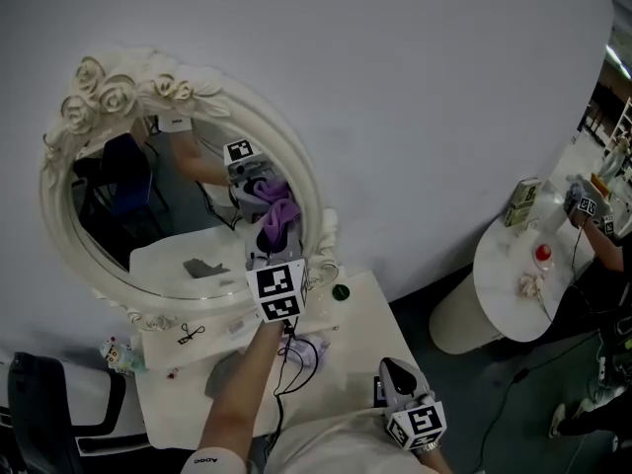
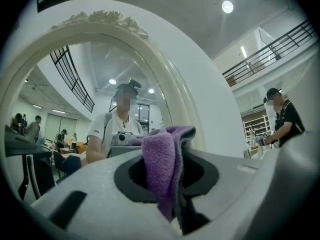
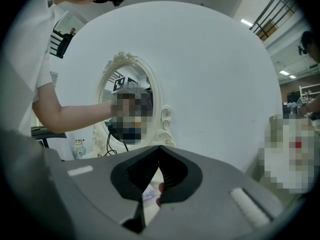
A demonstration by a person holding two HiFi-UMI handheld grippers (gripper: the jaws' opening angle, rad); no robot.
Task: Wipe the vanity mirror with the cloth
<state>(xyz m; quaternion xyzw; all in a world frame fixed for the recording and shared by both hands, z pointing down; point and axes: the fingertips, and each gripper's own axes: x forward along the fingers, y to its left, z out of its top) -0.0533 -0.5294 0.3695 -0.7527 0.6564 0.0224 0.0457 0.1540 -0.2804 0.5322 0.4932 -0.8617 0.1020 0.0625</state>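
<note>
Cloth [image 2: 159, 166] partly within left tool [image 2: 172, 140]

Noted in head view: a white table [image 1: 360, 319] sat at lower centre, against a curved white wall [image 1: 425, 87]. On it were a small green round item [image 1: 341, 292] near the back right edge, what looked like black scissors [image 1: 191, 335] toward the left, a loose black cable [image 1: 294, 361] mid-table, and a small figurine [image 1: 117, 355] at the far left edge. A black chair [image 1: 44, 403] occupied the lower left corner. At right, a round white table [image 1: 494, 294] carried a carton [image 1: 522, 202], a red item [image 1: 543, 254] and a pale crumpled item [image 1: 531, 285]. A second person [image 1: 604, 275] stood beside it on the dark floor [image 1: 494, 383].
</note>
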